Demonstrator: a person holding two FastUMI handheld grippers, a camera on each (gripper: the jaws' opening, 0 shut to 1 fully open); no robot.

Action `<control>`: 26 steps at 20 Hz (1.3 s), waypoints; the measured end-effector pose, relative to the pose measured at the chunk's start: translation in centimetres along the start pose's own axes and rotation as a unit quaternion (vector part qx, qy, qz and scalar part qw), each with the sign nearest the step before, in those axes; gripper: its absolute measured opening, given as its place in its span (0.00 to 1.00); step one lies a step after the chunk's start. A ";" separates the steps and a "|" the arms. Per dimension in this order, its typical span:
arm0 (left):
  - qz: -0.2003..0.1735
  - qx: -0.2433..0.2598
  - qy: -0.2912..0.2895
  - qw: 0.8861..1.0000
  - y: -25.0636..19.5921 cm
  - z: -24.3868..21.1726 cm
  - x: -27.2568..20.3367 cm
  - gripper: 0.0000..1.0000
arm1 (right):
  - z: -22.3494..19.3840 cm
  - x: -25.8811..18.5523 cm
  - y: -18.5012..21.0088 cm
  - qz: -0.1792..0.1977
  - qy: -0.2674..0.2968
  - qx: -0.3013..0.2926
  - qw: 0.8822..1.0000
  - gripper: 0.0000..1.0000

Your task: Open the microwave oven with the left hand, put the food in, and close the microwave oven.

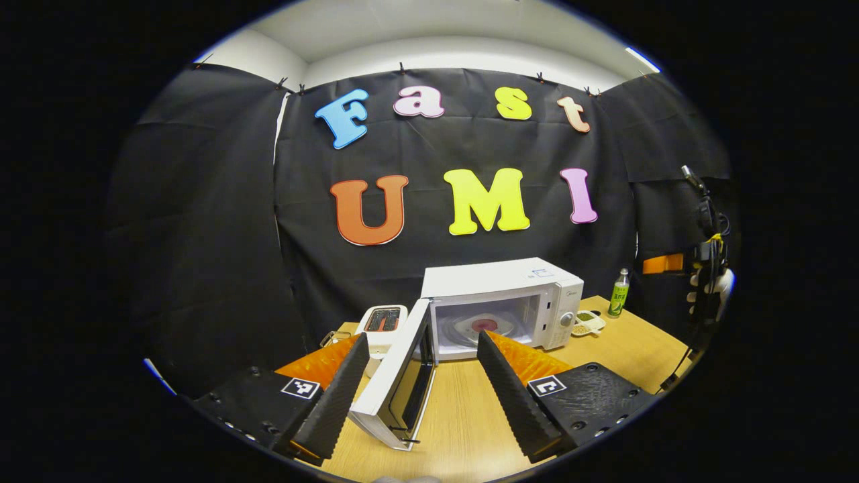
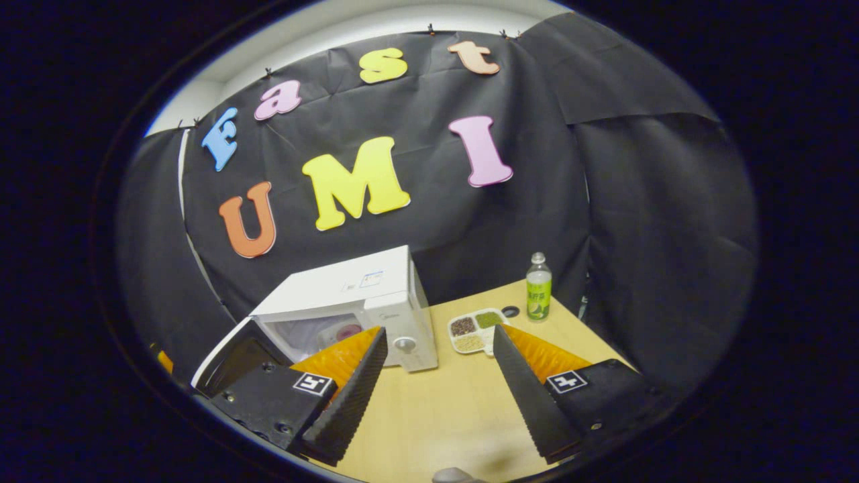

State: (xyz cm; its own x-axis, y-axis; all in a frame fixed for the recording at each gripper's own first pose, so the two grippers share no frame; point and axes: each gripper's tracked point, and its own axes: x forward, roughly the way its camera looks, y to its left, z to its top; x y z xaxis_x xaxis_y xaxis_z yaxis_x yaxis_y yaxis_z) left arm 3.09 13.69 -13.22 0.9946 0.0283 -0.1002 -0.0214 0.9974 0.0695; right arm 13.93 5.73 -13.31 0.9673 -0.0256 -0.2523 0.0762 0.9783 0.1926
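Observation:
A white microwave oven (image 1: pixel 500 278) stands on the wooden table with its door (image 1: pixel 396 376) swung wide open to the left. Inside on the turntable lies a plate of food (image 1: pixel 484 326) with a red centre. My left gripper (image 1: pixel 419 392) is open; the door's free edge stands between its two fingers, and neither presses on it. In the right gripper view the same microwave oven (image 2: pixel 349 295) is at the left, door (image 2: pixel 231 359) open, the food (image 2: pixel 345 332) inside. My right gripper (image 2: pixel 433 392) is open above bare table, in front of the oven.
A white toaster (image 1: pixel 381 325) stands left of the oven. To its right are a divided white dish of grains (image 2: pixel 478 330) and a green-labelled bottle (image 2: pixel 538 287). The other gripper's handle with a gloved hand (image 1: pixel 711 285) is at the far right. Table edge (image 1: pixel 671 379) lies near.

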 end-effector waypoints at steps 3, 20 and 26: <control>0.000 -0.001 -0.009 1.000 0.4 0.0 0.4 0.96 | 1.1 -1.7 -2.9 -0.023 -0.004 -0.027 0.999 1.00; 0.061 0.000 0.013 0.998 9.1 -6.0 0.3 0.01 | 1.2 -6.3 -4.0 -0.038 0.016 -0.009 0.999 0.91; 0.075 -0.032 0.035 0.996 13.3 -10.3 1.8 0.00 | 0.4 -7.5 -3.5 -0.040 0.027 -0.001 0.999 0.91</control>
State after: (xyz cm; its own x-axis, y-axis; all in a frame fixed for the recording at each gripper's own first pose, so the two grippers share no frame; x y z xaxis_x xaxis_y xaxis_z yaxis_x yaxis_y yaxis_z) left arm 3.50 27.70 -22.71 0.9702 0.1799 -0.1625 -0.1780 0.9837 0.0263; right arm 6.53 2.36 -11.68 0.9435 -0.0925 -0.3182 0.1520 0.9741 0.1677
